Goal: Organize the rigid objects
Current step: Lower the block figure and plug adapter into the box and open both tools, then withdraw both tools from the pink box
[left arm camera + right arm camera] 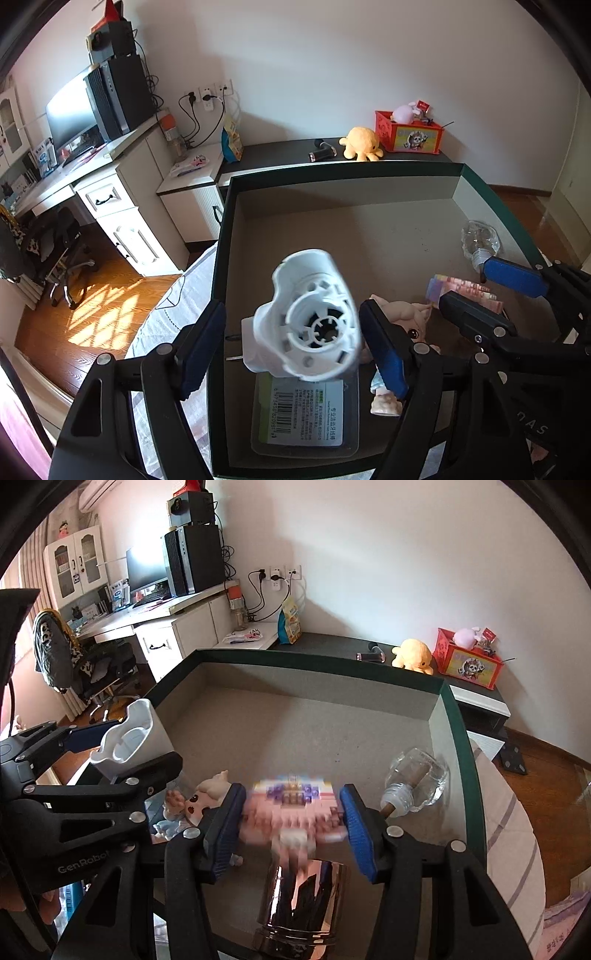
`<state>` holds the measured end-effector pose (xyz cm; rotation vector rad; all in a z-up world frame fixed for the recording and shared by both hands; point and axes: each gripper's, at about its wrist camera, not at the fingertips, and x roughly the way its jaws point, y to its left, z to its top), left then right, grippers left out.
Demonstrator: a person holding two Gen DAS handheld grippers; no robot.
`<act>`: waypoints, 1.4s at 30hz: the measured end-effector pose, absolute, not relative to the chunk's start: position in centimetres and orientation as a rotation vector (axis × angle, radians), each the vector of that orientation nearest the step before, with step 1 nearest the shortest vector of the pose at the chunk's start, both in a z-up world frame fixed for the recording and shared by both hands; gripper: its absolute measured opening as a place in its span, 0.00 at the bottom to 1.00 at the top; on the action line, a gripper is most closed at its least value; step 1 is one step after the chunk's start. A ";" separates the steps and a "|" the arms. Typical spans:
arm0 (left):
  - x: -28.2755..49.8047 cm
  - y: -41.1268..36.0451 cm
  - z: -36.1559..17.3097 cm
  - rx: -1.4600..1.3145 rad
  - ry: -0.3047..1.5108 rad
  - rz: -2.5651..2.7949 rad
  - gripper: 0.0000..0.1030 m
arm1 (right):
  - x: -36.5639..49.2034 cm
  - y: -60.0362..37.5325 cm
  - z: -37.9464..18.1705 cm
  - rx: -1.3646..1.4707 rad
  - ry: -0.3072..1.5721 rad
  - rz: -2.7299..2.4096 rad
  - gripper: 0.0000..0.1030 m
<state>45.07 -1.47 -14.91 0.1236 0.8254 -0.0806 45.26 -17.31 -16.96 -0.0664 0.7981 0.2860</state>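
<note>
Over the dark-rimmed box [334, 173], my left gripper [291, 328] stands spread, the white plastic holder [314, 314] between its pads without either clearly pressing it. My right gripper [291, 823] is spread too (view blurred), the pink block toy [295, 808] loose between the jaws above a shiny metal cup [299, 901].

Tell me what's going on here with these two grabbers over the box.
A person is sorting small items into a dark green box, with a tool in each hand. The left tool is open around a white plastic holder, with a gap showing beside it. The right tool frames a pink block toy, blurred and apparently loose. A pig figurine, a glass bottle and a shiny metal cup already lie in the box.
</note>
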 end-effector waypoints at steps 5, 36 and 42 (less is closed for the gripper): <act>41.9 -0.5 -12.3 0.080 0.755 -0.072 0.88 | 43.6 -18.0 -15.6 -0.036 0.774 0.275 0.67; 9.2 0.5 -2.2 0.042 0.266 -0.025 1.00 | 10.8 -18.2 -4.5 -0.009 0.282 0.152 1.00; 8.0 0.5 -2.0 0.043 0.251 -0.010 1.00 | 9.0 -18.2 -4.3 -0.013 0.260 0.142 1.00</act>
